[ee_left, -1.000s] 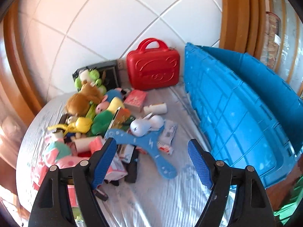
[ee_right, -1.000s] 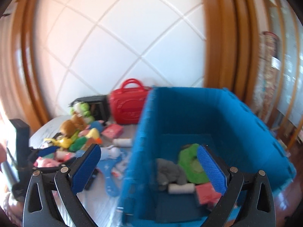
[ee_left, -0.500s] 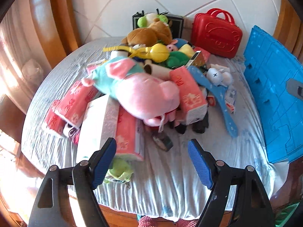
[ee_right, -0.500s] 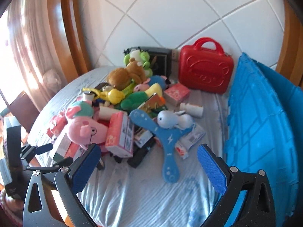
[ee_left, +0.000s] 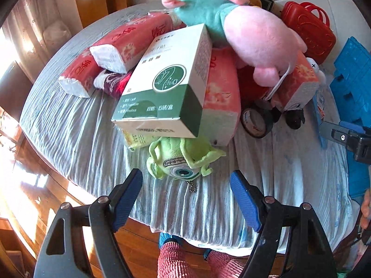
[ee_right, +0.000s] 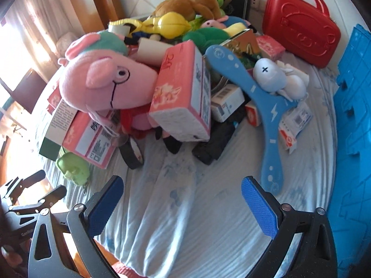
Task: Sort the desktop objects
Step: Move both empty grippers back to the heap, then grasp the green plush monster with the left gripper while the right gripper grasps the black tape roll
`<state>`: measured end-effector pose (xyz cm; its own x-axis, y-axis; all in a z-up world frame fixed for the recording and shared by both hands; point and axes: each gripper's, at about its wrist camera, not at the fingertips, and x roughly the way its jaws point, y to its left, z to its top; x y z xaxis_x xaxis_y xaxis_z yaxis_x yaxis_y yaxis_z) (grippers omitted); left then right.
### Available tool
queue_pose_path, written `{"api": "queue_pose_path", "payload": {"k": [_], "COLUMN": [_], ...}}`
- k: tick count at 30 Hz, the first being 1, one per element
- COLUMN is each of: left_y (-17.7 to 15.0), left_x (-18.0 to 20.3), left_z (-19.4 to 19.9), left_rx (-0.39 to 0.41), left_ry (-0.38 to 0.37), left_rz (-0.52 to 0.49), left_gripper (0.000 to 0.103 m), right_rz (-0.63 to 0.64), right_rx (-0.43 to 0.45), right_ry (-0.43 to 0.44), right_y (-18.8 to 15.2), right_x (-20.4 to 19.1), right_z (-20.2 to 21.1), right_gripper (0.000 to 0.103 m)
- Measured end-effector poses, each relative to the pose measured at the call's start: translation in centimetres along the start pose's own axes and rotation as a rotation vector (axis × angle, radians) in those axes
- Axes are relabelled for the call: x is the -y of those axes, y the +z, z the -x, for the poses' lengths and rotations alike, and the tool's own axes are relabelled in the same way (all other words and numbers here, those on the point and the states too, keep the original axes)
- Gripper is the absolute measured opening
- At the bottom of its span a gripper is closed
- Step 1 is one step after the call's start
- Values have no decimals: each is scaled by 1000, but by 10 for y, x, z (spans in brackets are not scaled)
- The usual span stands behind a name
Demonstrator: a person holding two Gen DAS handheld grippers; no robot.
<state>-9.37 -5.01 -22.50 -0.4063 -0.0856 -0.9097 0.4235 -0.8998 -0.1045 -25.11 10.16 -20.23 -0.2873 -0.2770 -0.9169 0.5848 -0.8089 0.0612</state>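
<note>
Because the green one-eyed plush (ee_left: pixel 179 161) lies wedged under the front corner of the white-and-green carton (ee_left: pixel 162 85), pulling it out carelessly could, in all likelihood, tip that carton and the pink tissue pack (ee_left: pixel 220 95) beside it off the table edge. The left gripper (ee_left: pixel 186 197) hangs with its jaws wide apart and nothing between them, the plush sitting at twelve o'clock just beyond its blue ribbed pads. The plush is soft and fuzzy, with thin floppy limbs and a small bead chain trailing toward the gripper; a pinch on a limb alone may slip or stretch instead of lifting the body. The right gripper (ee_right: pixel 182 197) is likewise spread open and empty above bare cloth, with the black tape roll (ee_right: pixel 132 154) at about eleven o'clock and the long blue boomerang (ee_right: pixel 257 106), flat and hard, at one o'clock. Behind them the heap is loosely stacked: a large pink pig plush (ee_right: pixel 104 81) leans on glossy cardboard boxes, so any nudge could start a slide. The wrinkled pale tablecloth (ee_right: pixel 197 220) may bunch under a dragged object. The blue ribbed crate (ee_right: pixel 352 115) stands at three o'clock.
</note>
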Motion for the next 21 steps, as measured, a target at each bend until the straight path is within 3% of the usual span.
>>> {"api": "queue_pose_path", "payload": {"k": [8, 13, 15, 21], "left_y": [5, 9, 10, 12], "left_x": [2, -2, -1, -6], "left_z": [-34, -46, -49, -58], "left_rx": [-15, -12, -13, -28], "left_ry": [60, 46, 42, 24], "left_rz": [-12, -1, -7, 14], "left_gripper": [78, 67, 67, 67], "right_rz": [62, 62, 69, 78], "right_rx": [-29, -33, -35, -41], "right_ry": [3, 34, 53, 74], "right_y": [0, 4, 6, 9], "right_x": [-27, -38, -42, -51], "right_z": [-38, -52, -58, -76], "right_gripper": [101, 81, 69, 48]}}
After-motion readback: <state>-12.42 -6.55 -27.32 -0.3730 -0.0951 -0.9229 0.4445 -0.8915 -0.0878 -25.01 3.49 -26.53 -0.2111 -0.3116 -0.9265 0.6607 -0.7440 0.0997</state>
